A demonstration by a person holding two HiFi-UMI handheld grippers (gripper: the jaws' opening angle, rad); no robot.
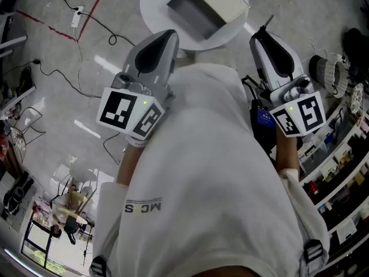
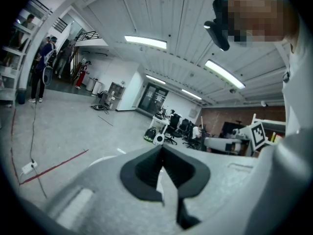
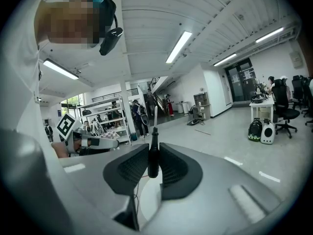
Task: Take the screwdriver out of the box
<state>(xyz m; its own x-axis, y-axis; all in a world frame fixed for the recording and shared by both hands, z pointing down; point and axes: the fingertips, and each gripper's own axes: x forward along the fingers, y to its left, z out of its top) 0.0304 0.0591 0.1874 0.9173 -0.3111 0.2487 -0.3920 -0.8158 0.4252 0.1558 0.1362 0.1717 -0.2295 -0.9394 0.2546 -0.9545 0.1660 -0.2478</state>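
- I am holding both grippers up in front of my white shirt [image 1: 213, 172], above the grey floor [image 1: 57, 97].
- My right gripper [image 3: 153, 156] is gripping the screwdriver [image 3: 153, 148]. Its jaws are pressing on the dark handle from both sides, and the thin metal shaft is pointing out past the jaw tips.
- In the head view the shaft is showing just beyond the end of the right gripper, toward the worktop [image 1: 154, 7].
- My left gripper [image 2: 162, 153] is carrying nothing. Its jaws are standing together at the tips.
- The box [image 1: 204, 4] is sitting on the round white worktop, ahead of both grippers and apart from them.
- The screwdriver is outside the box, in the air, only in my right jaws.
- A power strip [image 1: 76, 16] is lying on the floor to the left of the worktop.
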